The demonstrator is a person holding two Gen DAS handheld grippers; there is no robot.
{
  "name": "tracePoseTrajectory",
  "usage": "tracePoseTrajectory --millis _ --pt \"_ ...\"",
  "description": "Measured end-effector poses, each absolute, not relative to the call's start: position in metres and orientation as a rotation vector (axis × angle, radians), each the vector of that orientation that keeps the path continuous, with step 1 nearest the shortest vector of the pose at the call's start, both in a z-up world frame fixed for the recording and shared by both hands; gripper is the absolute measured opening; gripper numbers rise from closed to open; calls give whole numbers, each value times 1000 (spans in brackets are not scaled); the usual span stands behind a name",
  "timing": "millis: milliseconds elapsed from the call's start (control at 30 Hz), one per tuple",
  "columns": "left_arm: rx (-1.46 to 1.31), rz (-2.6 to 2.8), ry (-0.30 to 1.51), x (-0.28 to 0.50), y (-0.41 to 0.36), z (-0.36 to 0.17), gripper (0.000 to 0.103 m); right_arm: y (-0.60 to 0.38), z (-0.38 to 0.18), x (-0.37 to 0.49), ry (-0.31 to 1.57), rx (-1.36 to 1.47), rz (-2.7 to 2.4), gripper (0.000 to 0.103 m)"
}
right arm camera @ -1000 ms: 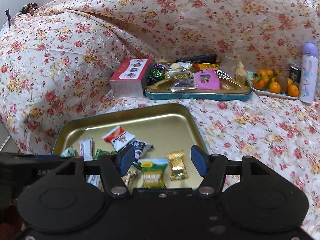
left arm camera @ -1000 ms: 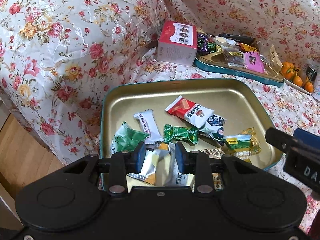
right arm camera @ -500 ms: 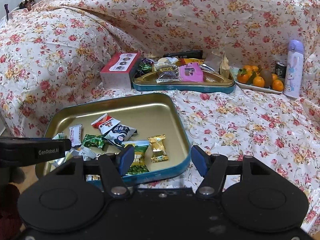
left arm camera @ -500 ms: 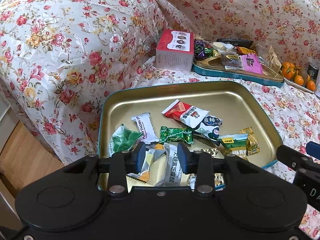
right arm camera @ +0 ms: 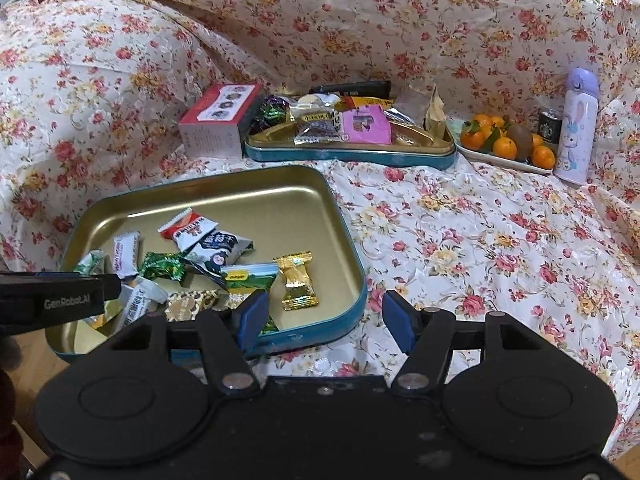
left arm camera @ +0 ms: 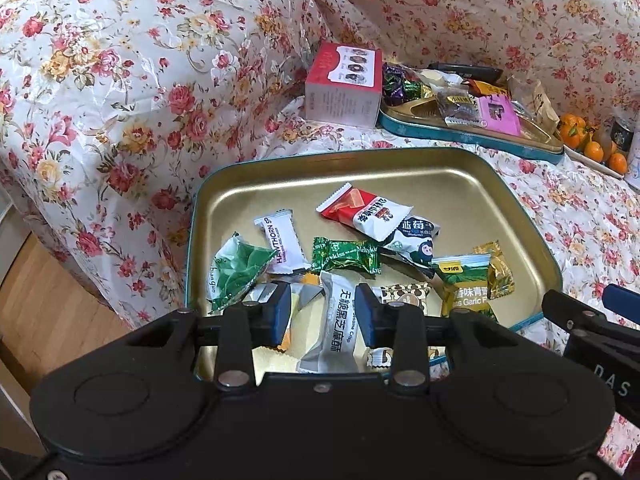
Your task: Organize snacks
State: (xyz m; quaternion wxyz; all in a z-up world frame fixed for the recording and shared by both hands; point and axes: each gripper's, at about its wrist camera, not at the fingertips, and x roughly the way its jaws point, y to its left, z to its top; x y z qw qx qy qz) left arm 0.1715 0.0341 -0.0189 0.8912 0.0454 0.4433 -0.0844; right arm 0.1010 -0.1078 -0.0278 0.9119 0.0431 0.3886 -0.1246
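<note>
Soft, even indoor daylight, both views sharp, fisheye bending at the edges, dark corners at 11 and 1 o'clock, mild glare on the gold-lined teal metal tray [left arm camera: 400,176], faint shadows under wrappers

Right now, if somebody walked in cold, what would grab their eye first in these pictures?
Probably the gold tin tray in the foreground on the rose-print cloth, strewn with wrapped snacks, the red-and-white packet brightest among them. The left gripper hangs over its near edge, jaws open around a grey-white sesame crisp packet. Far right, oranges sit beside a lilac rabbit bottle.
</note>
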Motion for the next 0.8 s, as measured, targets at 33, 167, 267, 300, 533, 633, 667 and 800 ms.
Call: tracePoseTrajectory --millis 33,167,267,300,533,633,667,800 --pt "98 -176 923 171 33 -19 46 -108 -28 101 804 87 -258 66" --pt "112 -182 929 170 30 -21 46 -109 -30 102 813 81 -263 66" --pt "120 -184 926 169 29 -21 46 -110 -29 102 814 84 -265 66" --pt "122 -185 925 168 28 -21 46 -111 -29 102 814 85 -266 66" --pt "138 -189 922 168 26 -21 46 -111 -29 101 810 91 -269 66" --pt "142 -190 923 168 26 -21 46 -111 -28 101 806 95 -269 66" --pt "141 -193 925 168 26 -21 46 -111 -28 101 804 95 -269 66" --pt "140 -202 929 169 26 -21 46 -111 -27 100 800 98 -272 66"
